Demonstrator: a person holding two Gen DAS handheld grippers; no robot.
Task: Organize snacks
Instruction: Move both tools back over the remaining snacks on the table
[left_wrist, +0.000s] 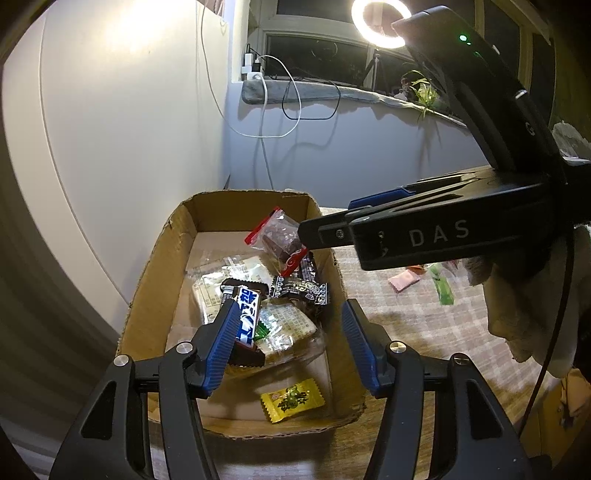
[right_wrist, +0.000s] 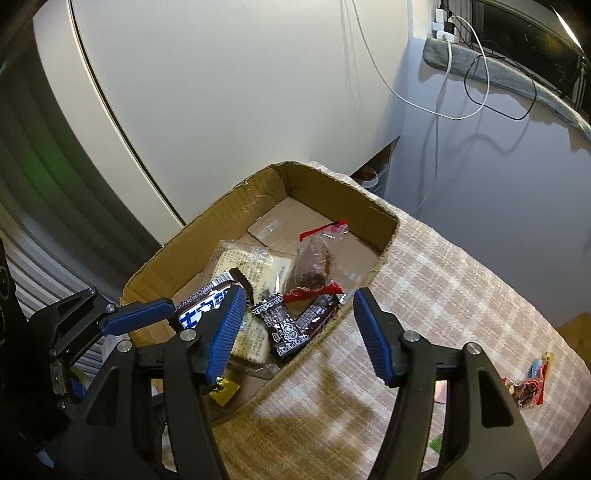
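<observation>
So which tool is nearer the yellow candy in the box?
Left. The left tool hangs open right above the yellow candy at the near end of the cardboard box. The right tool straddles the box's side wall, further along.

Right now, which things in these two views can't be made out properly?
- Yellow candy: right wrist view, mostly hidden behind the right gripper's finger.
- Blue-and-white bar: left wrist view, partly covered by the left gripper's finger.
- Snacks on the tablecloth: left wrist view, partly blocked by the right gripper's body; print too small.

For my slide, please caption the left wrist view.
Open left hand-held gripper above a cardboard box of wrapped snacks.
</observation>
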